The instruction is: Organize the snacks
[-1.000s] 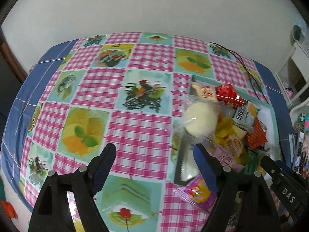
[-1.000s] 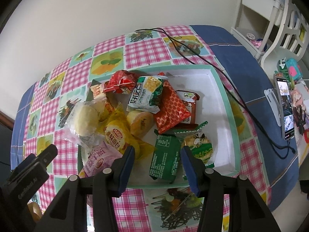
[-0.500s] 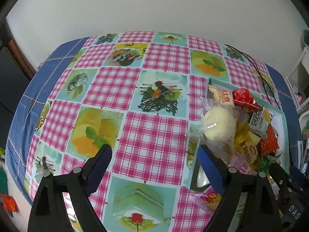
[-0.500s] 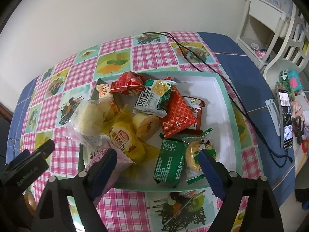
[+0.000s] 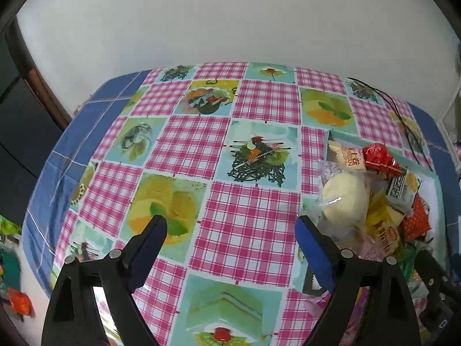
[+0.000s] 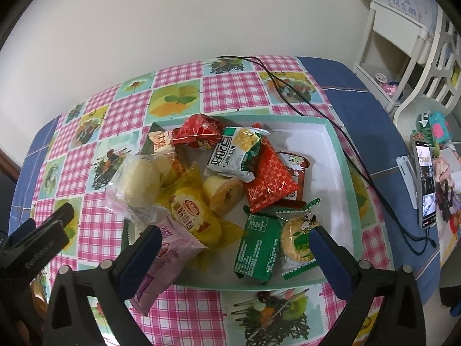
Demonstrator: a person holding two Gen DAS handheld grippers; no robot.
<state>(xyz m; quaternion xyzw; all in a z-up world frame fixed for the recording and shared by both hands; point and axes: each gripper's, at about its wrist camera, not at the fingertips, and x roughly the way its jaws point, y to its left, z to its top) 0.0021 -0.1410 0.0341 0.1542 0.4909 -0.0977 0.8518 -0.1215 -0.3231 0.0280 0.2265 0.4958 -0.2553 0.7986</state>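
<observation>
Right claw [image 6: 234,243]: spread wide, empty, over the tray [image 6: 343,155].
Left claw [image 5: 230,232]: released above the worktop [image 5: 247,216].
Tip: drop squarely on the green packet [image 6: 258,249], pinch flat.

Counter cloth [image 5: 247,216]: pink-white gingham squares alternating w/ teal food-print squares, blue border. Tray [image 6: 344,173]: white inside, mint-green rim. Packets: red w/ gold lattice [image 6: 269,184], dark green [image 6: 258,249], yellow [image 6: 194,216], pale pink-purple [image 6: 167,262]. Both tools' pads [image 6: 331,262] blue, frames black.
</observation>
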